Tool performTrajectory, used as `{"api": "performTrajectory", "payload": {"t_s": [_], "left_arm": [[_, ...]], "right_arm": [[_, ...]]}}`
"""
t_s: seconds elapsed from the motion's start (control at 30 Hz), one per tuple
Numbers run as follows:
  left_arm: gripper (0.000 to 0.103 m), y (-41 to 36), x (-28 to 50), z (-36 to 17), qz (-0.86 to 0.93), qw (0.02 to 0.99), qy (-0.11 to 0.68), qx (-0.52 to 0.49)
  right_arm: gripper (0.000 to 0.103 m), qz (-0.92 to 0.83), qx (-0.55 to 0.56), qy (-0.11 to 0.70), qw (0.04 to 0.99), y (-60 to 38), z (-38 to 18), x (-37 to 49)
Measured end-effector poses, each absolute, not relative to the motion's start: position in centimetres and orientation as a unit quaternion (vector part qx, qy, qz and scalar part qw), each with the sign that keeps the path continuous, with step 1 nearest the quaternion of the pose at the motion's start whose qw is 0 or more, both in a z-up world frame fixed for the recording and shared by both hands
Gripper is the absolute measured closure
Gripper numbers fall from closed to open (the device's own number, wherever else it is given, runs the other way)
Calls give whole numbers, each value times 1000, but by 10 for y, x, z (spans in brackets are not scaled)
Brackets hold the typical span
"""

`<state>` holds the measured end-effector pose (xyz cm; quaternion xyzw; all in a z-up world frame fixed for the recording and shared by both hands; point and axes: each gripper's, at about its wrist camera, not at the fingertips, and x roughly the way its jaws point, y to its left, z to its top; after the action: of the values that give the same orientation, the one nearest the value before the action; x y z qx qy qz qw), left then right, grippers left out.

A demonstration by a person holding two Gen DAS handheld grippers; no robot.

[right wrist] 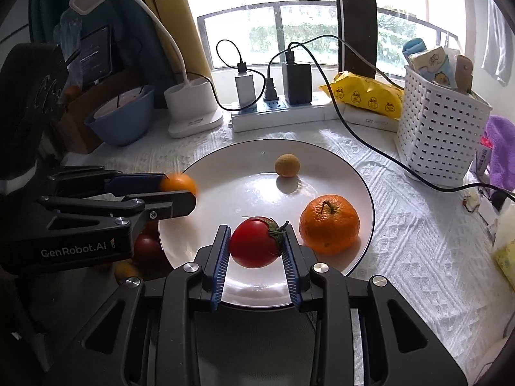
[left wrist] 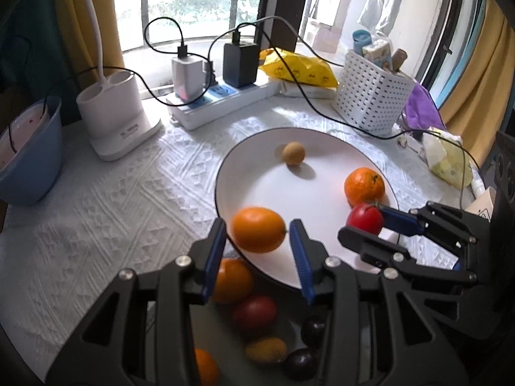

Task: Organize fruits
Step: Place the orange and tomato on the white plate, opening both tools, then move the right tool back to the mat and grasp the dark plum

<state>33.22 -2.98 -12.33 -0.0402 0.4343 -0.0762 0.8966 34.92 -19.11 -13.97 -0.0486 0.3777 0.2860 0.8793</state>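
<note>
Only the left wrist view catches the spare fruit pile (left wrist: 257, 331) below the white plate (left wrist: 309, 189). The left gripper (left wrist: 257, 234) is clamped on an orange (left wrist: 258, 229) at the plate's near-left rim. The right gripper (right wrist: 256, 244) pinches a red tomato (right wrist: 254, 242) over the plate, just beside a mandarin (right wrist: 329, 224).

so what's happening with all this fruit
A person is moving fruit onto a white plate using two tools. The right hand-held gripper is shut on a red tomato over the plate's near side. The left hand-held gripper holds an orange at the plate's edge. A mandarin and a small brown fruit already lie on the plate.
</note>
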Motion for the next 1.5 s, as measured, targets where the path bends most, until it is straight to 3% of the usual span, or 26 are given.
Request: {"api": "performTrajectory", "payload": {"t_s": [0.4,0.47,0.53,1.5], "left_arm": [[59,3,312,-112,-49,906,413,-78],[59,9,306,-112,-43,907,411,-84],[59,14,299,-111,-39,907,409,-90],[59,33,212,-101,-36,921,376,-101]], "right_arm": [[69,281,-67,382,878,-170,-138,354],[66,275,-67,386,878,-168,-138,355],[56,271,-60,385,880,-169,-135,354],[56,254,-76,364,893,-164,-109,280]]}}
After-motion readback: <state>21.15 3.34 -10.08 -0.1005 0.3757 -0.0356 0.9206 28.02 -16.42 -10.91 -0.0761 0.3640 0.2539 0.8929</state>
